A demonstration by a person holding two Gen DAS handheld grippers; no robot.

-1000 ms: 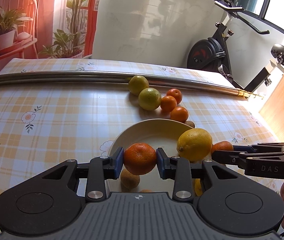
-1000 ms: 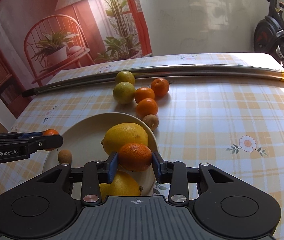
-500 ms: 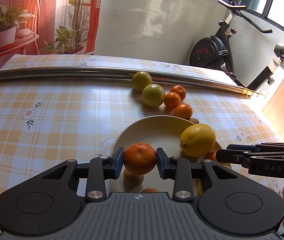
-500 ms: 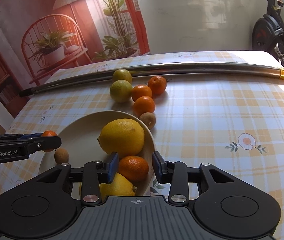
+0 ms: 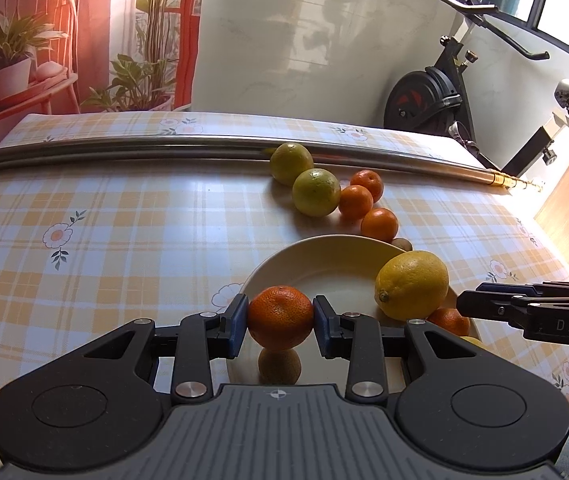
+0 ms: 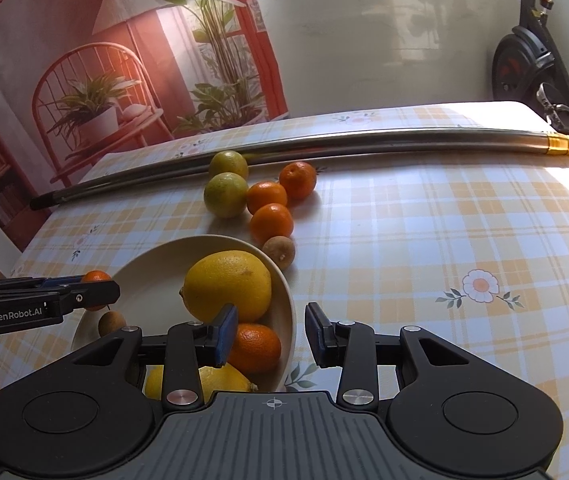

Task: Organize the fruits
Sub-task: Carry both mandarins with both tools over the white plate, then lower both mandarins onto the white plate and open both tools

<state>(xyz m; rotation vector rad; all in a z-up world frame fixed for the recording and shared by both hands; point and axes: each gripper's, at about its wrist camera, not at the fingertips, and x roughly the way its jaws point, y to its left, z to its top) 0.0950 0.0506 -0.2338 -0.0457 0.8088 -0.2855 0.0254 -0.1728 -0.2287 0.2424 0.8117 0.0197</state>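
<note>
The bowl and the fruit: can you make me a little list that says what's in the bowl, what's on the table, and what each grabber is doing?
bowl: two lemons, one orange, one small brown fruit
left gripper: shut on a tangerine, over the bowl
right gripper: open, holding nothing
table: two green citrus, three tangerines, one small brown fruit
behind the fruit: metal pole

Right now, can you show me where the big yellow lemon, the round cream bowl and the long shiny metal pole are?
big yellow lemon (image 6: pixel 226 285), right wrist view, middle of its peel.
round cream bowl (image 5: pixel 320 250), left wrist view, far rim.
long shiny metal pole (image 5: pixel 124 151), left wrist view, middle of its left stretch.
</note>
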